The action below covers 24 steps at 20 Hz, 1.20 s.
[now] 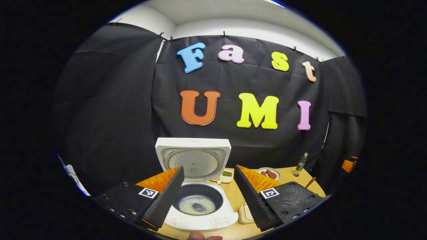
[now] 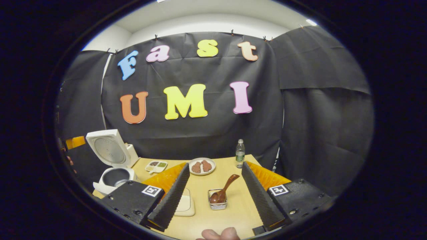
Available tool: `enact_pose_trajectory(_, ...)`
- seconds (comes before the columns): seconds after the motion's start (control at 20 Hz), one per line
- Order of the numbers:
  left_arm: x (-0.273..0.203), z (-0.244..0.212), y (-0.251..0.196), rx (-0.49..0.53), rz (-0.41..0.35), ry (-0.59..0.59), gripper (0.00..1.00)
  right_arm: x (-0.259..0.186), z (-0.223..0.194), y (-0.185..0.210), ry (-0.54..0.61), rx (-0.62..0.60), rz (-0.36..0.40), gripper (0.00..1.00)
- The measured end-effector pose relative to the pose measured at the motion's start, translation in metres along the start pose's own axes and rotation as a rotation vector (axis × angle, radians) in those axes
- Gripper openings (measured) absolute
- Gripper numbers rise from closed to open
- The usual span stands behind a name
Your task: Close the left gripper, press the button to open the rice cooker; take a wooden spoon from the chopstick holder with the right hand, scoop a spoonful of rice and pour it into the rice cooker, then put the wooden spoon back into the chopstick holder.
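The white rice cooker stands just ahead of my left gripper, its lid raised upright. A thin layer of rice lies in its dark inner pot. The left gripper is open, its fingers apart on either side of the pot, holding nothing. In the right gripper view the wooden spoon leans bowl-down in the small mesh chopstick holder on the table. My right gripper is open above and short of it, empty. The open cooker shows at the left there.
On the wooden table are a plate of brown food, a water bottle, a small sectioned tray and a cream square dish partly behind a finger. A thumb shows at the bottom edge.
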<state>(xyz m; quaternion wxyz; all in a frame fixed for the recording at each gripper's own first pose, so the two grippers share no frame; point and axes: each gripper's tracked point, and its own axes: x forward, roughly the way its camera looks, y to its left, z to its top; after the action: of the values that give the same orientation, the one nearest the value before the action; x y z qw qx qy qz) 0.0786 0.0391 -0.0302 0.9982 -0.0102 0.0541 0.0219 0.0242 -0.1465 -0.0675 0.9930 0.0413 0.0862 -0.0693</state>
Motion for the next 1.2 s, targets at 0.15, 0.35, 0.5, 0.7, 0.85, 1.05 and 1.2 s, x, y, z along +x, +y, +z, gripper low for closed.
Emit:
enact_pose_trajectory(0.15,-0.021,0.011,-0.007,-0.016,0.002,-0.039,0.94,0.005,-0.007,-0.008,0.014,0.012,0.012,1.0)
enact_pose_trajectory(0.35,-0.041,0.015,-0.014,-0.055,0.024,-0.07,0.94,0.024,-0.028,-0.025,0.051,0.007,0.006,0.98)
enact_pose_trajectory(0.5,-0.049,0.013,-0.023,-0.047,0.029,-0.063,0.94,0.049,-0.057,-0.035,0.1,0.0,0.007,1.0)
enact_pose_trajectory(0.7,-0.054,0.023,-0.046,-0.008,0.032,-0.092,0.94,0.088,-0.094,-0.042,0.143,0.011,0.036,1.0)
enact_pose_trajectory(0.85,-0.049,0.028,-0.066,0.0,0.028,-0.093,0.94,0.124,-0.122,-0.043,0.181,0.02,0.076,1.0)
enact_pose_trajectory(1.05,-0.041,0.018,-0.084,0.02,0.032,-0.056,0.94,0.17,-0.158,-0.05,0.244,0.051,0.102,1.0)
enact_pose_trajectory(1.2,-0.039,0.01,-0.092,0.033,0.04,-0.031,0.94,0.2,-0.182,-0.058,0.293,0.079,0.099,1.0)
